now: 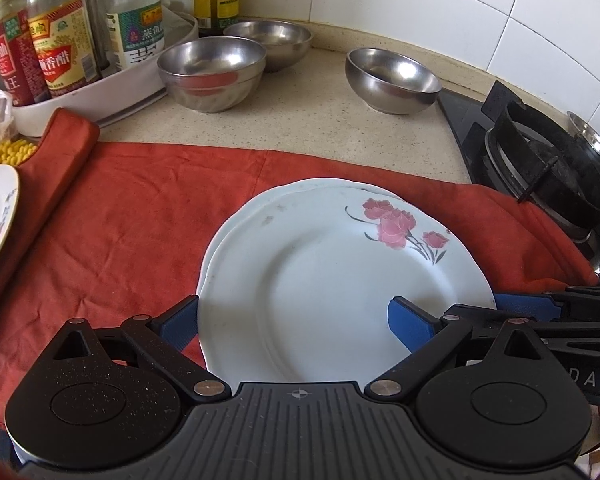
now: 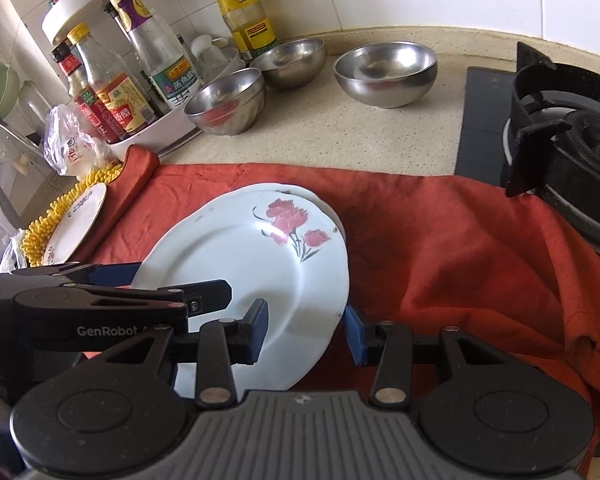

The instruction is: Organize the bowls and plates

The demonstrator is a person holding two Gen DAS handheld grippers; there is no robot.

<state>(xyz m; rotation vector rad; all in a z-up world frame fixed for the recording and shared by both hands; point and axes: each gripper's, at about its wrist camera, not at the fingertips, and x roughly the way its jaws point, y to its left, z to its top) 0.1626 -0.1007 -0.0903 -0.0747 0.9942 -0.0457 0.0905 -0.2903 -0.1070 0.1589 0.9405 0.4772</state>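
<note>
Right wrist: right gripper (image 2: pixel 306 330) tilted down, jaws clamping flowered plate (image 2: pixel 236 264) rim.

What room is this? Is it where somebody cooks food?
Yes, most likely a home kitchen. A gas stove burner sits at the counter's right end, sauce bottles stand in a rack by the tiled wall, and steel bowls and a flowered plate wait on the counter.
</note>
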